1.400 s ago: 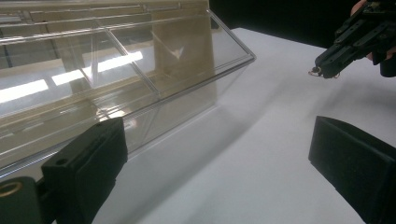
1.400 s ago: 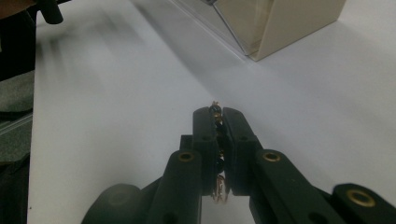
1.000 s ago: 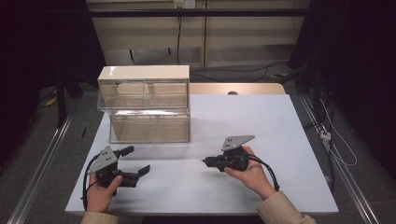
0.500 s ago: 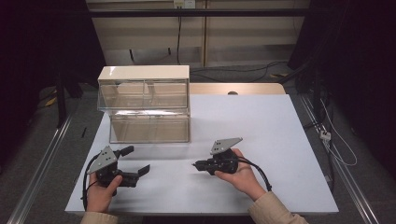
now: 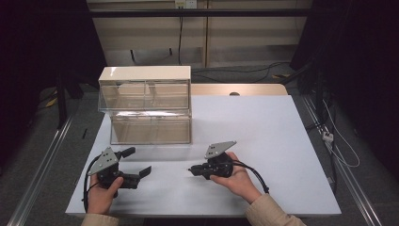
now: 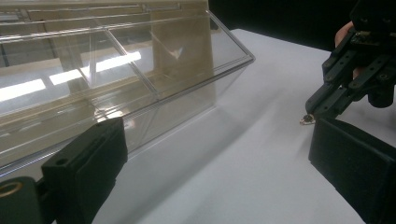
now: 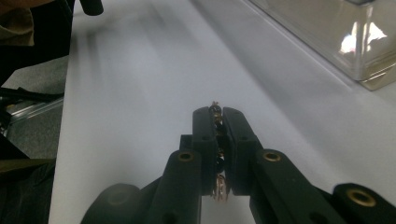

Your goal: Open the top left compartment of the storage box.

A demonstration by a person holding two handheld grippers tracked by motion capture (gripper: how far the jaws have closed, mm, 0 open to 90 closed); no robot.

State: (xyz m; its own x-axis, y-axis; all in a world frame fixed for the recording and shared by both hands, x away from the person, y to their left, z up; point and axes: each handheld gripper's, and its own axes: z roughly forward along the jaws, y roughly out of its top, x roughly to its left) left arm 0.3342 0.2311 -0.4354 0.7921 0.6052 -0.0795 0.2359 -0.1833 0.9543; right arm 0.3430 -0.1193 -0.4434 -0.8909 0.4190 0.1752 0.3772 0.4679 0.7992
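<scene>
A thin gold-and-dark chain (image 7: 217,154) sits clamped between the jaws of the right claw (image 7: 218,116), lower centre of the frame. The left claw (image 5: 136,162) stands released, lower left. One white tabletop (image 5: 263,127) carries one clear two-tier drawer box (image 5: 146,110); the room is dark.

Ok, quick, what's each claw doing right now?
Left claw: open, holding nothing.
Right claw: shut on a small chain with gold links and dark beads.
</scene>
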